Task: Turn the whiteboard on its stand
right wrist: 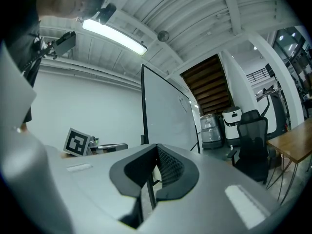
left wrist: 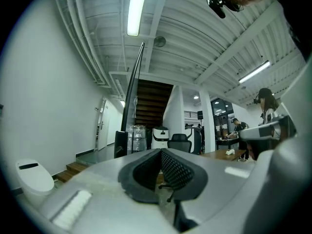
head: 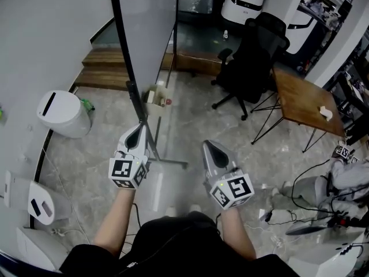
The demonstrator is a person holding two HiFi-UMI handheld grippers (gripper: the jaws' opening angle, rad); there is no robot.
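The whiteboard point(head: 151, 33) stands upright ahead of me, black-framed, on a metal stand whose foot bar point(head: 168, 162) lies on the floor. It appears edge-on point(left wrist: 130, 101) in the left gripper view and as a broad white panel point(right wrist: 165, 111) in the right gripper view. My left gripper point(head: 138, 133) is shut and empty, its tip close to the board's near post; whether it touches I cannot tell. Its pads meet point(left wrist: 161, 152). My right gripper point(head: 209, 148) hangs to the right of the stand, apart from it, shut with nothing held point(right wrist: 157, 147).
A black office chair point(head: 253, 56) and a wooden table point(head: 302, 100) stand to the right of the board. A white bin point(head: 62, 114) sits at the left, wooden steps point(head: 106, 68) behind. Cables and devices point(head: 323, 195) lie at the right. People stand far off point(left wrist: 265, 106).
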